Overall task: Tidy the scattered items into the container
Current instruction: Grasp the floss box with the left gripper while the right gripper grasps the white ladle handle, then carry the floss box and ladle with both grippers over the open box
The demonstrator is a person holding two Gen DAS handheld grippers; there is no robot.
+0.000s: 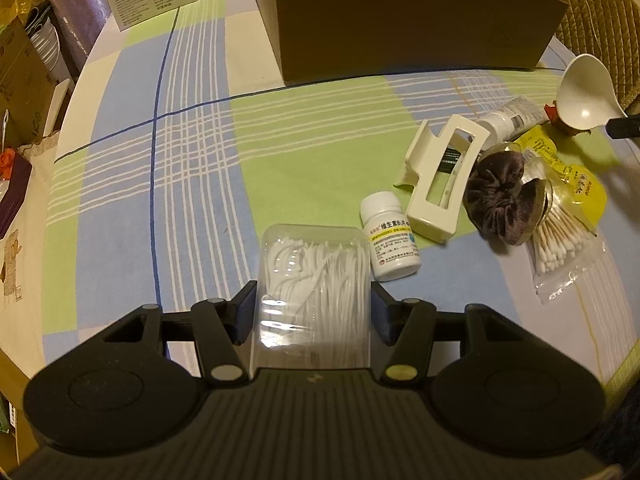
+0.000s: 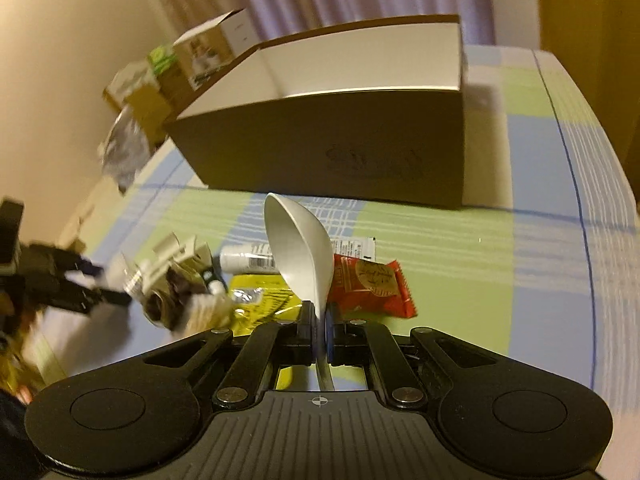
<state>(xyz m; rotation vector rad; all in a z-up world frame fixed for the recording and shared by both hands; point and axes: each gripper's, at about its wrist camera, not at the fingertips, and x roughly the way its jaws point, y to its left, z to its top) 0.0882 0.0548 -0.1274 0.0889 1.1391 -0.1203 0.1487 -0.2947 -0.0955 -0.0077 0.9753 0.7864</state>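
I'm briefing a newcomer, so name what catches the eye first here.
The right gripper pinches a white spoon by its handle, bowl raised before the open brown box. The left gripper clamps a clear floss-pick case, with a clutter pile to its right around a cream hair claw.

white pill bottle [image 1: 390, 237] label "维生素B1片"

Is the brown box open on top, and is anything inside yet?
Open: the brown box shows no lid, its white inner walls exposed. Contents: cannot tell, its floor is hidden.
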